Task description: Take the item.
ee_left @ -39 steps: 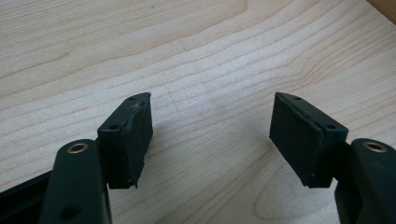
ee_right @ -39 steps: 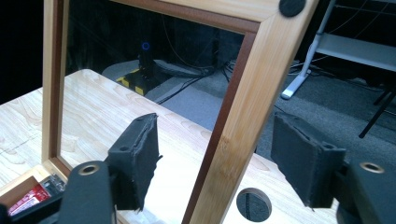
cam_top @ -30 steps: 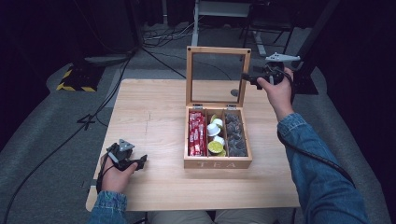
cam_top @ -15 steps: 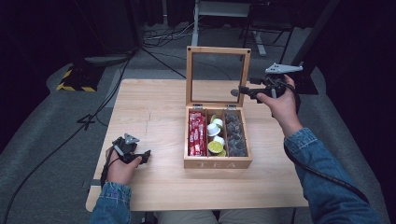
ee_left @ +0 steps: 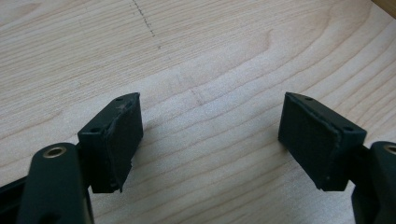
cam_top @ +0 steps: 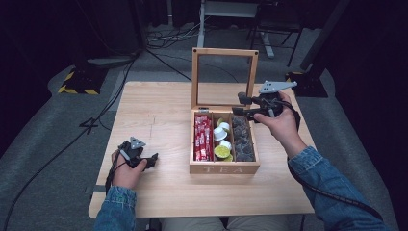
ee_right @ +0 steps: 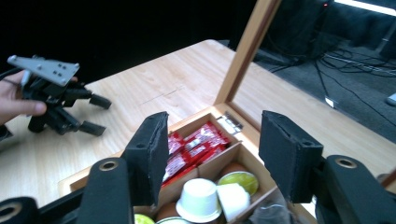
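Observation:
An open wooden tea box (cam_top: 223,168) stands on the table (cam_top: 154,110) with its framed lid (cam_top: 224,52) upright. It holds red sachets (cam_top: 203,137), pods (cam_top: 222,139) and dark packets (cam_top: 243,137). My right gripper (cam_top: 239,105) hovers over the box's rear right corner and points left. Its jaws have just been closing, and nothing is between them. In the right gripper view the gripper (ee_right: 212,144) frames the sachets (ee_right: 191,144) and pods (ee_right: 201,200). My left gripper (cam_top: 153,161) rests low at the table's front left. Its jaws have just been opening over bare wood (ee_left: 210,135).
The upright lid stands just behind my right gripper. The left hand's gripper (ee_right: 98,114) shows farther off in the right gripper view. Cables and a yellow-black striped base (cam_top: 77,82) lie on the dark floor beyond the table's left edge.
My right hand has come away from the lid's right edge, toward the person and lower over the box. Its jaws look narrower. The left hand has stayed put.

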Motion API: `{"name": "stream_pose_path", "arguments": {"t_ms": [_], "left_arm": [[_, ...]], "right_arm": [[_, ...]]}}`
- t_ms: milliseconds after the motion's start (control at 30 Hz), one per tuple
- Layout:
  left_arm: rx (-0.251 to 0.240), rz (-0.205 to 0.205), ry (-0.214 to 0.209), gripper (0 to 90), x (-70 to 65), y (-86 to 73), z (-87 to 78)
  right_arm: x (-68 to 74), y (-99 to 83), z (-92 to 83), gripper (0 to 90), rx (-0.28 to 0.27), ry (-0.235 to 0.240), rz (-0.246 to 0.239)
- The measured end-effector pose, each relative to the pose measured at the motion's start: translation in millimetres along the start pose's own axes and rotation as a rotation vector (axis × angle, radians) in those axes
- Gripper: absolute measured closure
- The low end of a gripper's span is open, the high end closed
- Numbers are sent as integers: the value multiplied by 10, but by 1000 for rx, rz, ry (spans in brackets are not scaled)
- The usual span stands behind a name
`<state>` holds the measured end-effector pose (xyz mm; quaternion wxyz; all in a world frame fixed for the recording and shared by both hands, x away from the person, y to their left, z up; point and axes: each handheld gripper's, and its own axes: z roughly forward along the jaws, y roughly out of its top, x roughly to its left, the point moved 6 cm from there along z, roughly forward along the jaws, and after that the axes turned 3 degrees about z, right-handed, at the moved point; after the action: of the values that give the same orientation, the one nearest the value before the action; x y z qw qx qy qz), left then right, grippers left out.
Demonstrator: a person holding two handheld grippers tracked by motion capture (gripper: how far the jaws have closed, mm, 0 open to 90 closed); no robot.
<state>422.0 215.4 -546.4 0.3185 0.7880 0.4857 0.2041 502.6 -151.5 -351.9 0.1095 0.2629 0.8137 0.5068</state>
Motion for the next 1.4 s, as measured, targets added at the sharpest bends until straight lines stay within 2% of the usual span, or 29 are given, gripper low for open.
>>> {"name": "stream_pose_path", "arguments": {"t_ms": [233,333,567,600,633,733,933,1267,1400], "left_arm": [[7,-11,12,175,8,-6,0],[10,-17,14,164,9,-7,3],[12,-9,6,155,15,0,11],[12,-9,6,155,15,0,11],[10,-8,7,155,16,1,12],[11,-7,5,155,16,0,12],[10,-4,2,154,18,1,13],[10,-3,2,154,20,0,13],[10,0,-1,154,22,0,13]], "right_arm": [[137,-104,81,438,19,34,10],[213,-191,133,480,37,66,11],[319,-296,254,471,51,73,-23],[334,-307,274,464,47,77,-22],[349,-327,292,462,58,78,-1],[381,-363,360,435,65,77,-21],[488,-464,519,420,118,110,2],[591,-576,747,405,174,117,9],[641,-643,850,409,214,127,25]]}}
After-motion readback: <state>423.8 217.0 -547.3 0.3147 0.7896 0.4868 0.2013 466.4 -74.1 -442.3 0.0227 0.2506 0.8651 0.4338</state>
